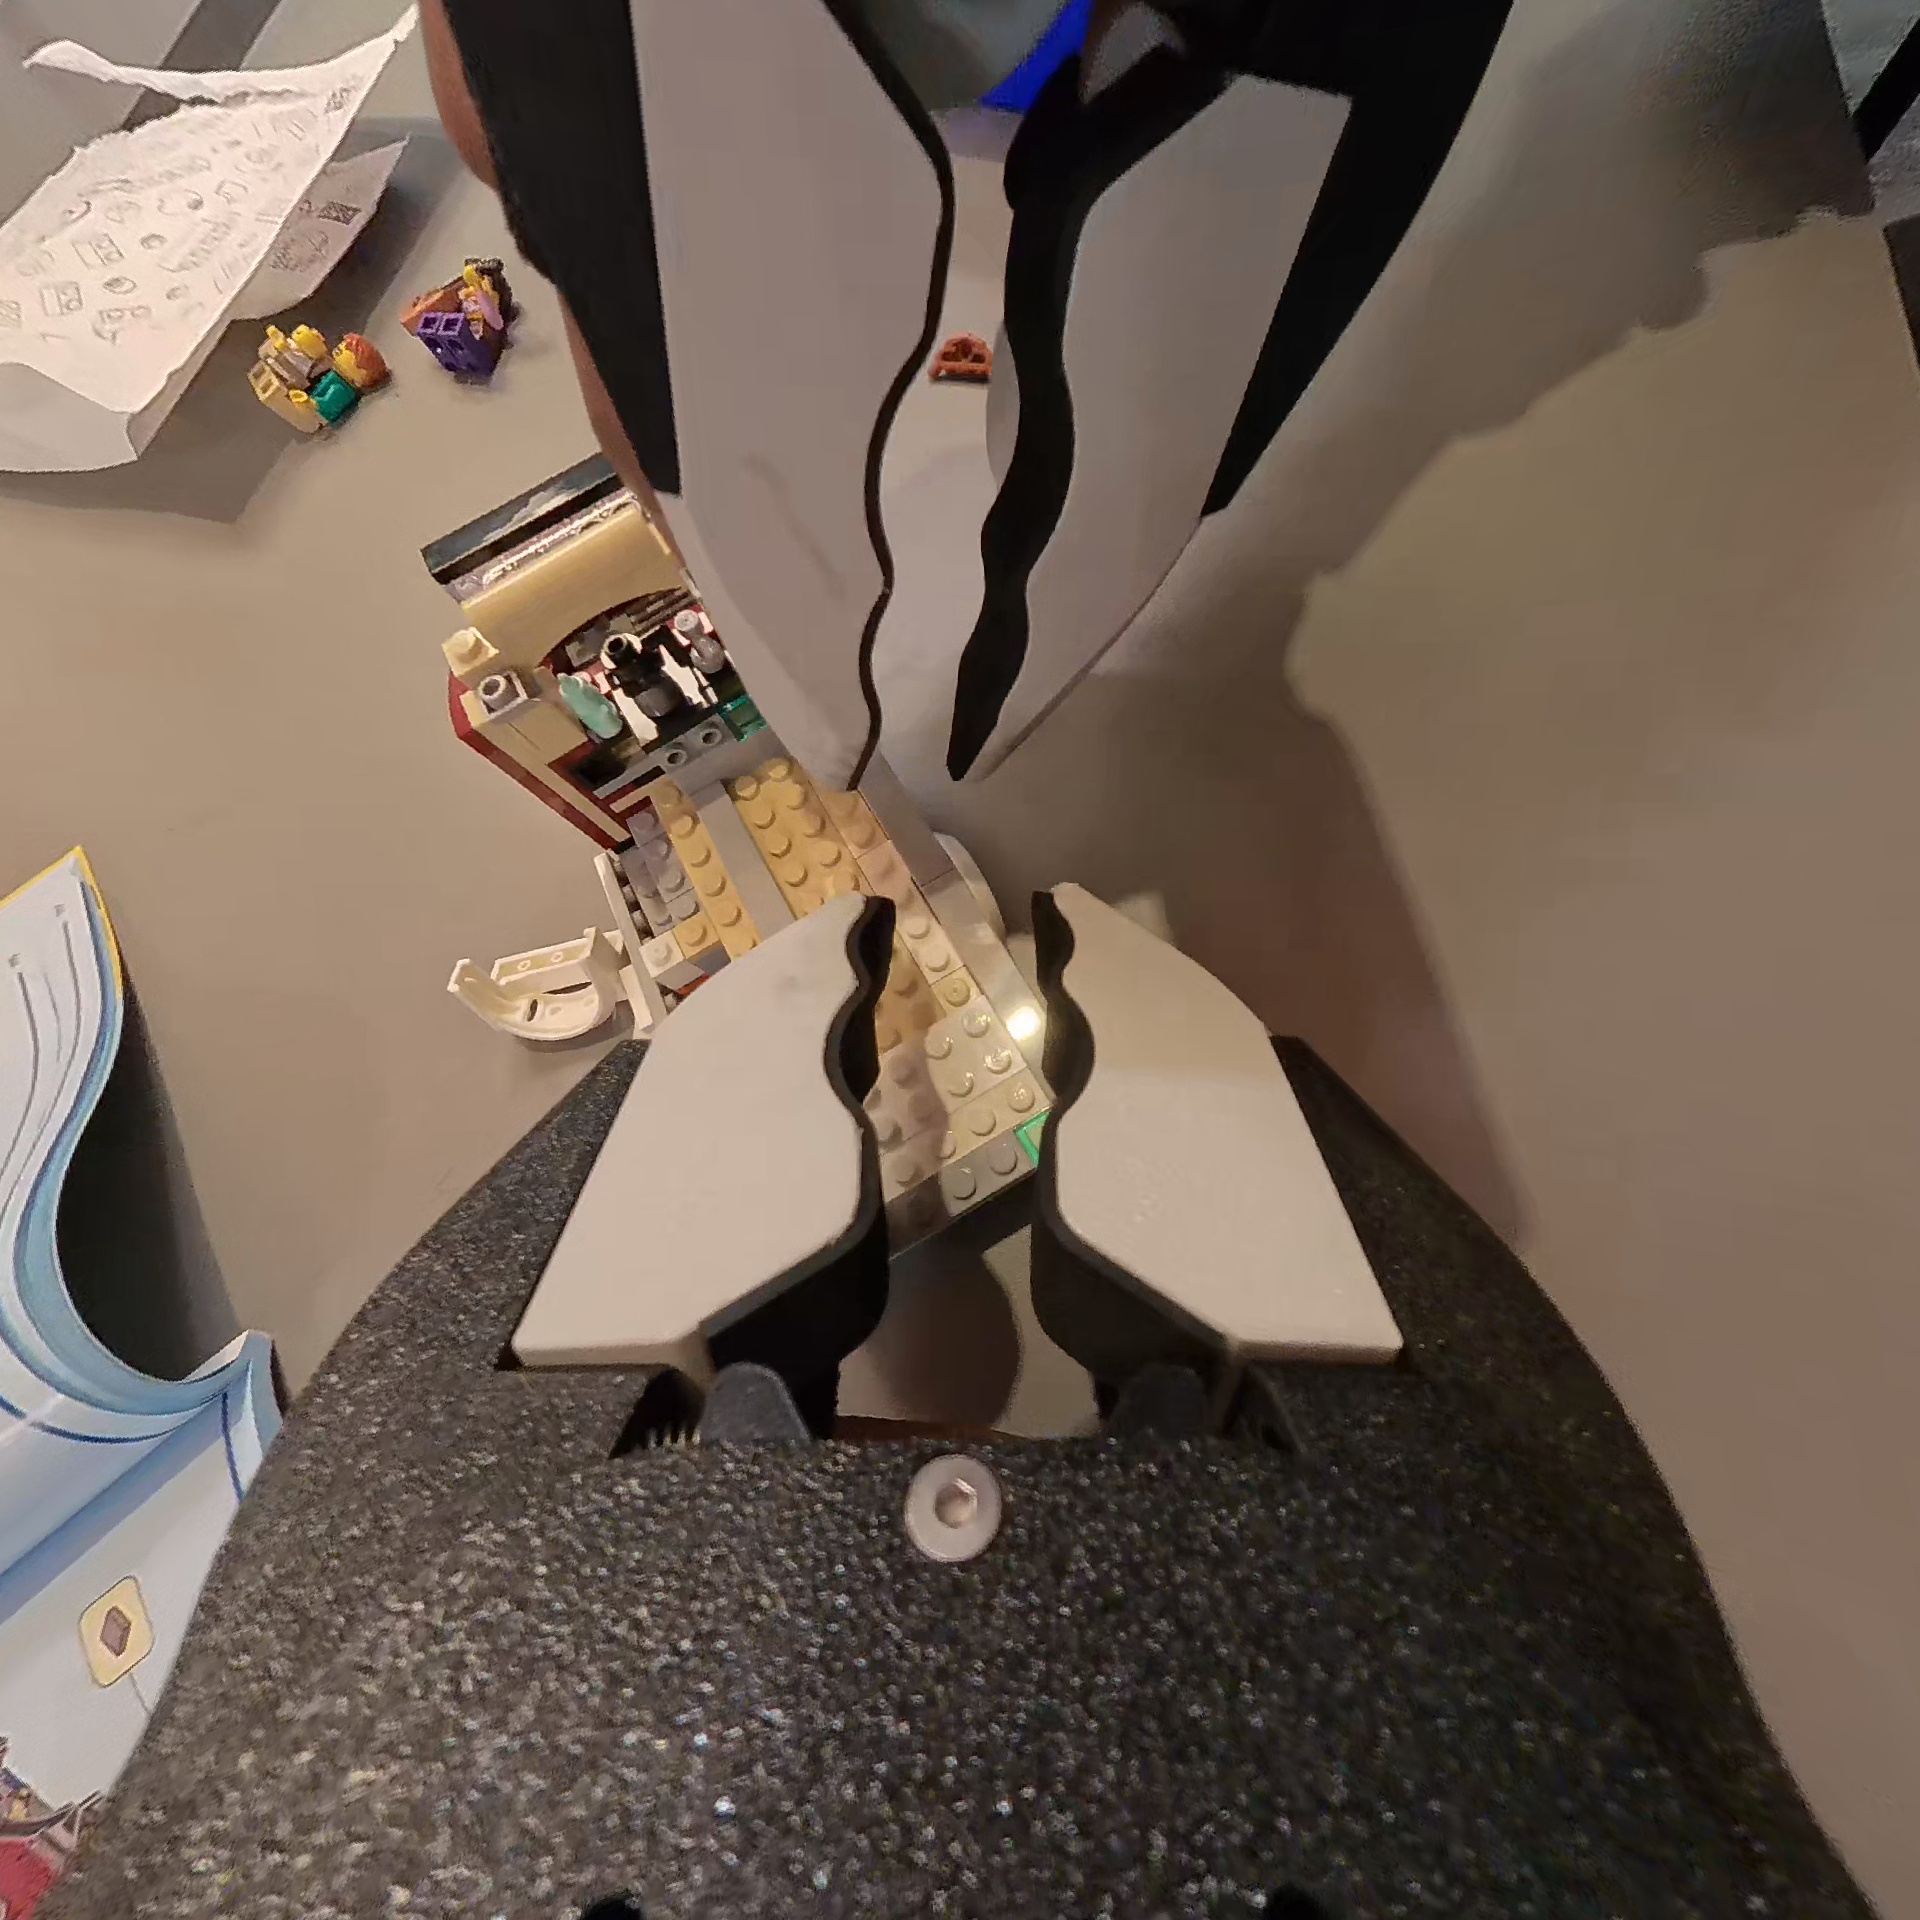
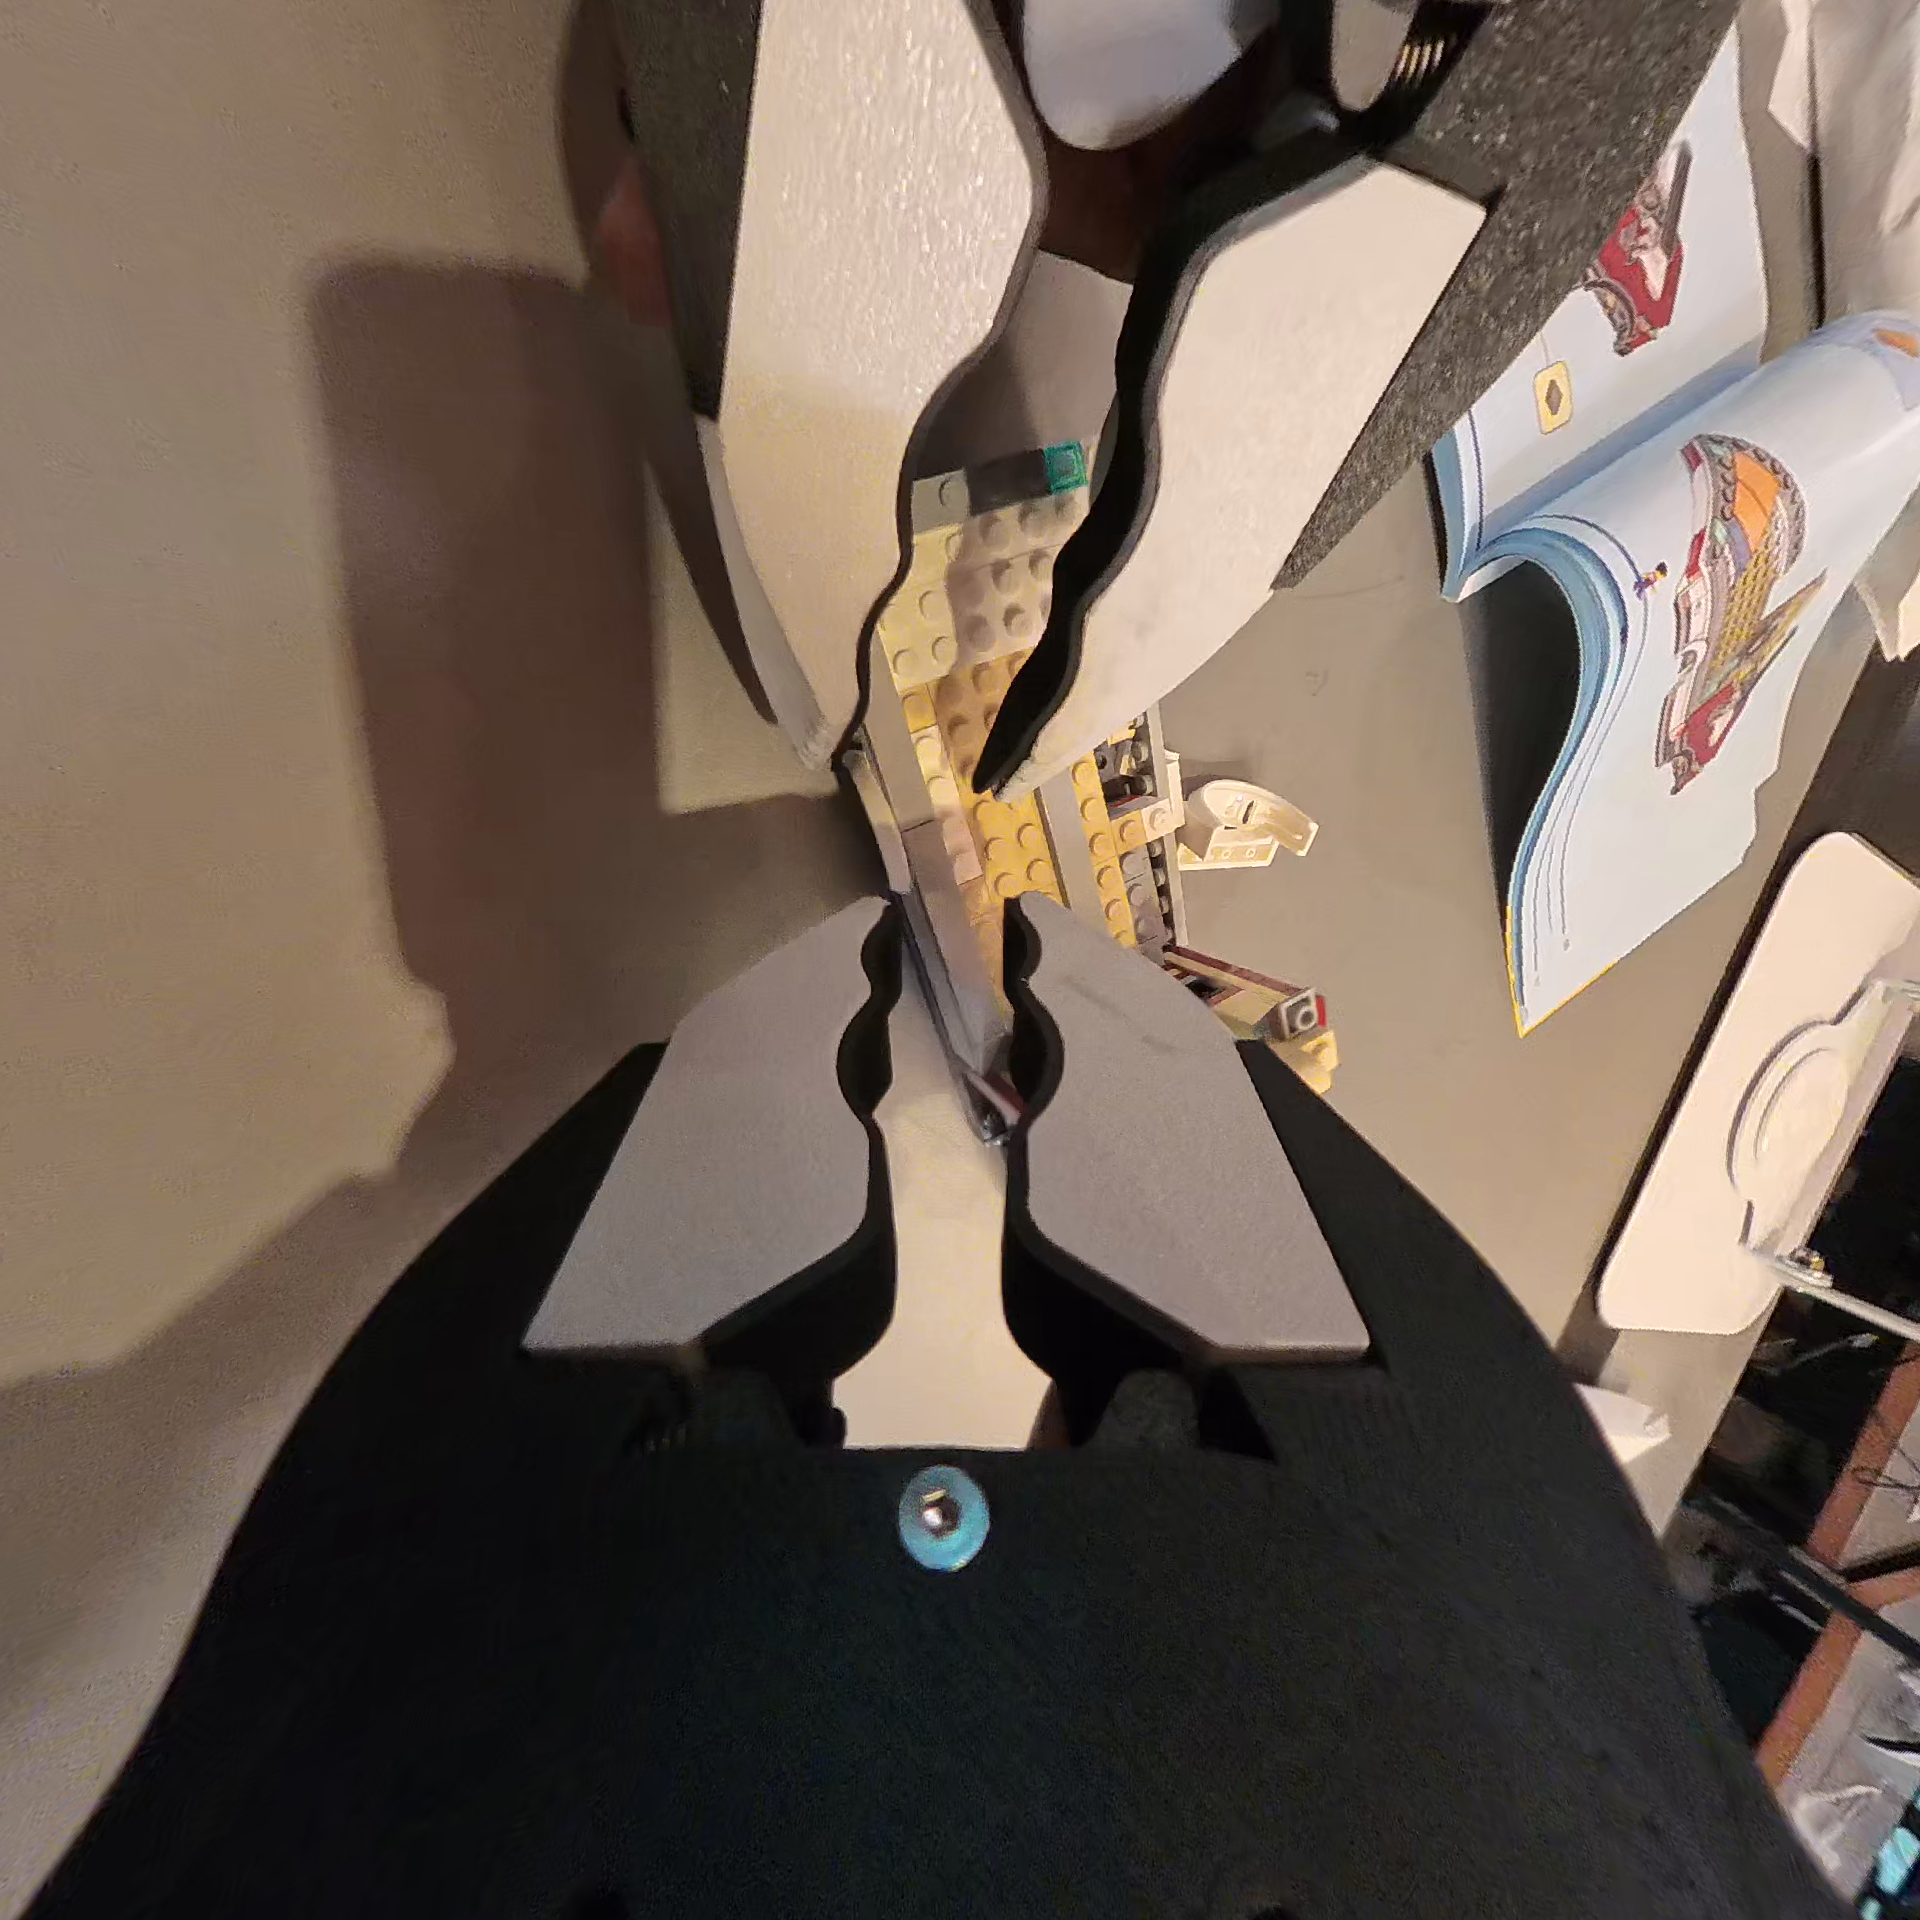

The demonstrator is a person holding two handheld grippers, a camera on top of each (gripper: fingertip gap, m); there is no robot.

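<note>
Both grippers pinch one brick model [image 1: 790, 831] on the table [image 1: 260, 675]: left gripper [image 1: 961, 914] at its studded end, right gripper [image 2: 945, 920] on its grey edge.

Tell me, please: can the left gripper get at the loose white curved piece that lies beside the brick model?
Probably yes. The white curved piece lies in the open on the table, just left of the left gripper, nothing over it. But its fingers straddle the brick model now.
</note>
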